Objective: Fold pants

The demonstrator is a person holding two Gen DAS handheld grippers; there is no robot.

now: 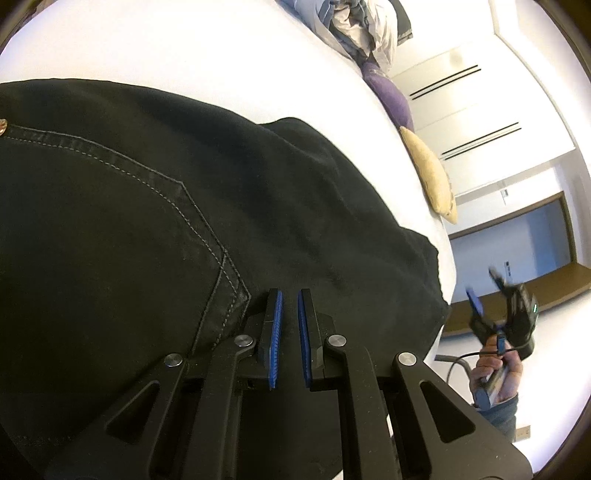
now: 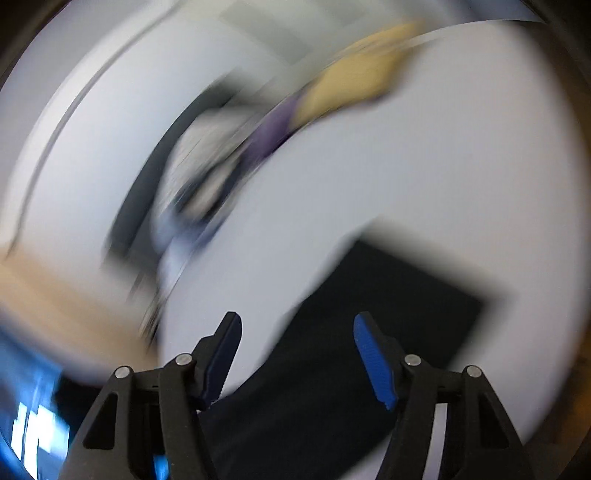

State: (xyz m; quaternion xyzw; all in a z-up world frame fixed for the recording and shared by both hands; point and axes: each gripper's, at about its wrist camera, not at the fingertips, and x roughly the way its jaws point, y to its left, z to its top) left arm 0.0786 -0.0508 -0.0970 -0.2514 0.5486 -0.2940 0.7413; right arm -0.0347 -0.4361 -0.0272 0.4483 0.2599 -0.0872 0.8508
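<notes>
Jaws nearly together with a narrow gap, the left gripper [image 1: 290, 295] rests over the black pants [image 1: 147, 221] spread on the white bed [image 1: 184, 44], while the right gripper [image 2: 297, 325] hangs wide apart above their edge.

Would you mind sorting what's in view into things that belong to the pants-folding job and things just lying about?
For the job:
- black pants
- left gripper, jaws nearly closed over the pants
- right gripper, open
- white bed

Lying about:
- clothes pile
- purple cushion
- tan cushion
</notes>
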